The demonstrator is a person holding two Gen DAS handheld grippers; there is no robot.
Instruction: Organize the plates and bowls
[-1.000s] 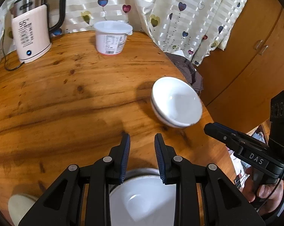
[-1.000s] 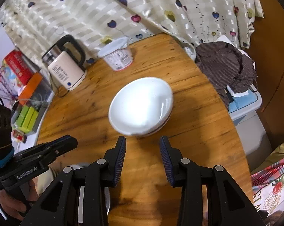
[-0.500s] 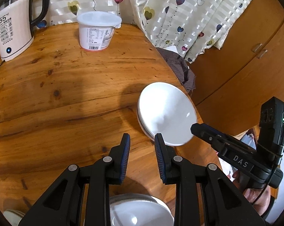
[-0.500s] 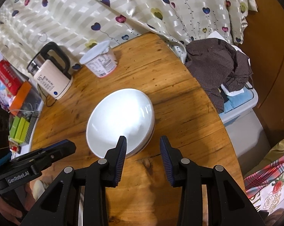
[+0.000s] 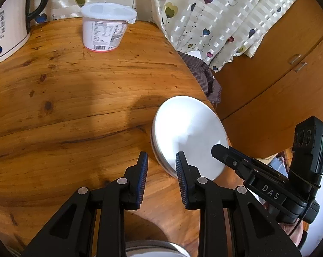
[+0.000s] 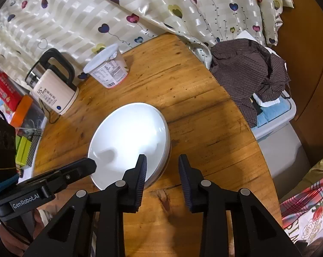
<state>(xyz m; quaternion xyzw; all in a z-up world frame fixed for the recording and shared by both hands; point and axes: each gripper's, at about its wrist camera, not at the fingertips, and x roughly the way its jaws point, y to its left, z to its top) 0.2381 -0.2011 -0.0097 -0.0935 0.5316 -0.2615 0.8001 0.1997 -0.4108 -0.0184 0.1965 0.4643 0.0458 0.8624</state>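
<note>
Now, bowls: white stacked bowls (image 6: 129,141) sit on the tabletop (image 6: 204,128) near its edge.
Left gripper (image 5: 161,171): fingers spread, holding nothing, beside the stack.
Right gripper (image 6: 162,173): fingers spread, straddling the stack's near rim.

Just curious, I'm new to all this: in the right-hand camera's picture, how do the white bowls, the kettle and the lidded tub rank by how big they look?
1. White bowls, clearly largest, though nearest the camera.
2 and 3. Kettle and lidded tub look alike; too close to rank.
</note>
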